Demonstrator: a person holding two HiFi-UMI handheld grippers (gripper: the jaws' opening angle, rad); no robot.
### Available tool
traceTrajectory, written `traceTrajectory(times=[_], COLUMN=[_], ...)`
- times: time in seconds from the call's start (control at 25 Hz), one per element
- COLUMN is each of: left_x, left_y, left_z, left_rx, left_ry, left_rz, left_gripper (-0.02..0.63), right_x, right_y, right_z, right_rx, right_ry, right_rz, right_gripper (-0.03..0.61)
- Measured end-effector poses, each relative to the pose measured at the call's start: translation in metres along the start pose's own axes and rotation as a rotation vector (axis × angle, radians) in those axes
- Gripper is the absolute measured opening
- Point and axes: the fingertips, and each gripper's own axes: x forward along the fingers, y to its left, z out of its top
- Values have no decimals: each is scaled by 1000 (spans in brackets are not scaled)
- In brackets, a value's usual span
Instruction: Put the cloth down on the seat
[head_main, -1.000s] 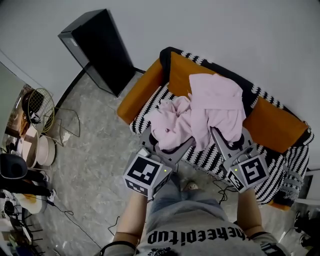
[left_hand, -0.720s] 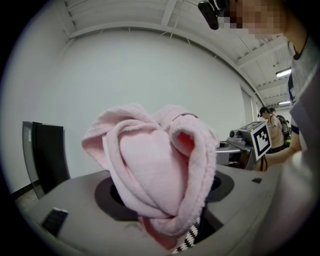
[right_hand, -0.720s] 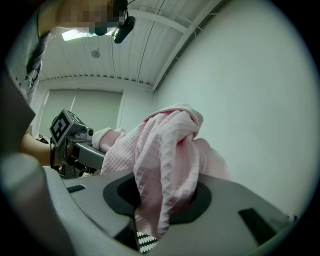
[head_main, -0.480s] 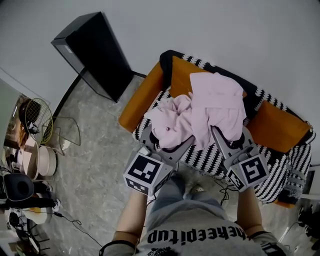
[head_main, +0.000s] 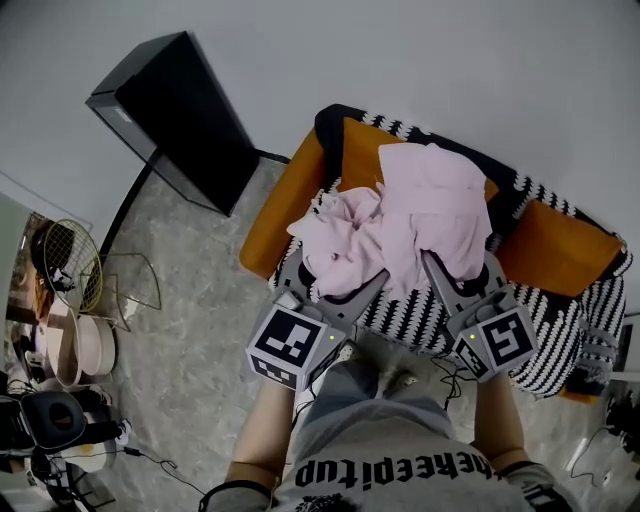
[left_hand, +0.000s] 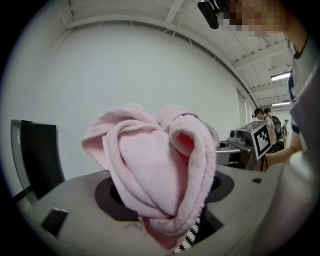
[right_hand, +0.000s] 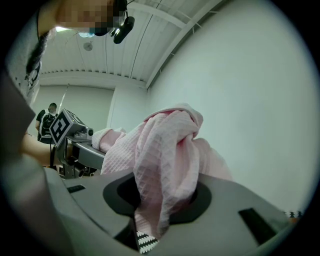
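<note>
I have the pale pink waffle-weave cloth (head_main: 430, 205) pinched in both claws, and it hangs bunched over the orange sofa with the black-and-white zigzag cover (head_main: 420, 322). In the head view the cloth spreads from the left claw (head_main: 335, 280) across to the right claw (head_main: 460, 270). A crumpled lump sits above the left one, and a broader, flatter fold lies in front of the orange backrest (head_main: 545, 248). From that angle I cannot tell whether any fold touches the cushions.

The left gripper view shows my left claw closed tight on a thick wad of the pink fabric (left_hand: 155, 170). The wad bulges up and out between the jaws, and a sliver of the zigzag cover shows below it. In the right gripper view the right claw (right_hand: 162, 202) is clamped on a twisted hank of the same cloth (right_hand: 167, 150), which rises from the jaws and drapes back towards the left claw. The two claws sit side by side, near each other, at the front edge of the seat.

A tall black cabinet (head_main: 175, 115) stands against the white wall (head_main: 450, 60), left of the sofa's orange arm (head_main: 275, 205). It rests on grey marbled floor (head_main: 190, 330). A wire basket (head_main: 75, 250) is further left, well apart from the sofa.
</note>
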Motion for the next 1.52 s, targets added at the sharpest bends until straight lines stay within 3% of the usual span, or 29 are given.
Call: traceTrajectory(times=[1.0, 1.52], left_x=[14, 15], left_y=[23, 23], left_z=[-19, -25], left_rx=[-42, -64], left_ry=[10, 24], left_rz=[-105, -45], left_gripper=[350, 350], right_x=[18, 23], right_y=[2, -1], right_z=[-16, -22], right_rx=[0, 0], right_ry=[71, 91], right_rz=[-114, -48], right_gripper=[140, 140])
